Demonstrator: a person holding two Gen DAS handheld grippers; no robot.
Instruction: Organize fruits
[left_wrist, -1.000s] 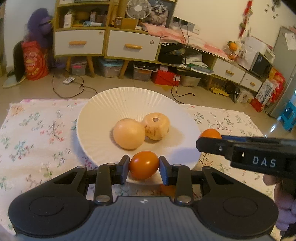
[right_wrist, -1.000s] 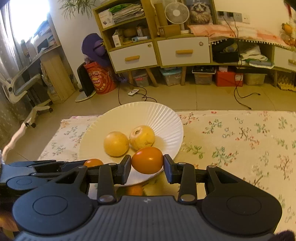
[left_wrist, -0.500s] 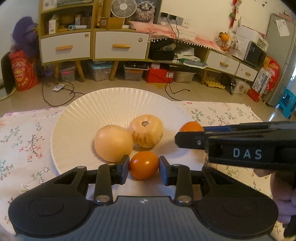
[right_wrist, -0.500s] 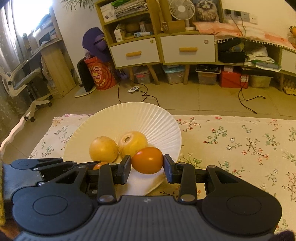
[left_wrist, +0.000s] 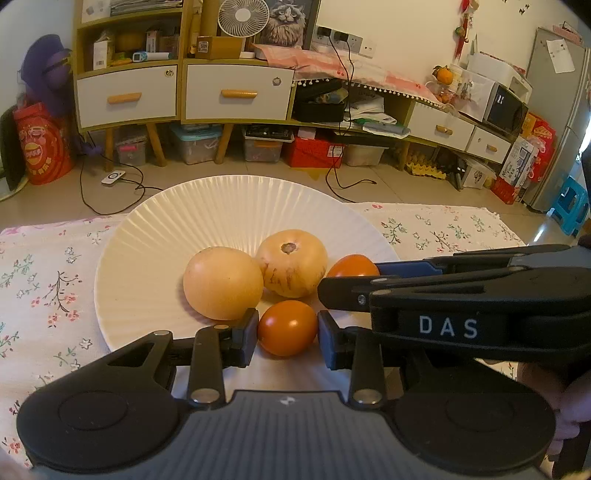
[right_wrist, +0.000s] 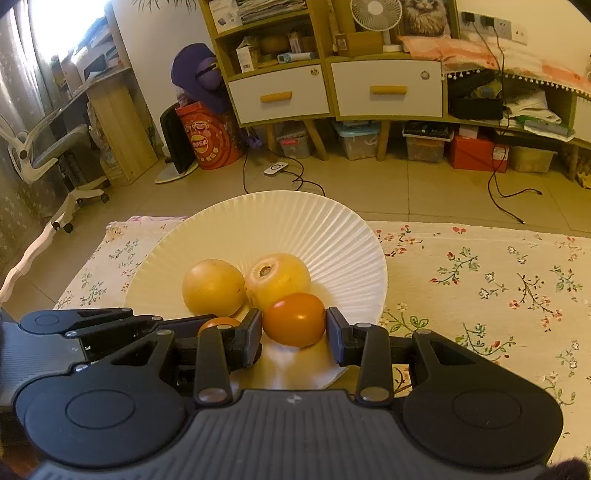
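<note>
A white ribbed plate (left_wrist: 155, 236) (right_wrist: 332, 229) lies on the flowered cloth and bears two pale yellow round fruits (left_wrist: 223, 282) (left_wrist: 291, 262) (right_wrist: 213, 285) (right_wrist: 277, 277), side by side. My left gripper (left_wrist: 287, 334) is shut on a small orange fruit (left_wrist: 287, 328), held low over the plate's near part. My right gripper (right_wrist: 294, 330) is shut on a second orange fruit (right_wrist: 294, 319), close against the right yellow fruit. In the left wrist view the right gripper (left_wrist: 461, 291) reaches in from the right with its fruit (left_wrist: 351, 266) showing. The left gripper's fruit (right_wrist: 218, 324) peeks out in the right wrist view.
The flowered tablecloth (right_wrist: 498, 280) stretches to the right of the plate and to its left (left_wrist: 44, 280). The two grippers sit close together over the plate's near edge. Beyond the table are drawers (left_wrist: 236, 92), storage boxes, cables on the floor and an office chair (right_wrist: 48, 155).
Both grippers have come forward over the plate with their orange fruits; the right gripper now lies close beside the left, its fruit next to the right yellow fruit.
</note>
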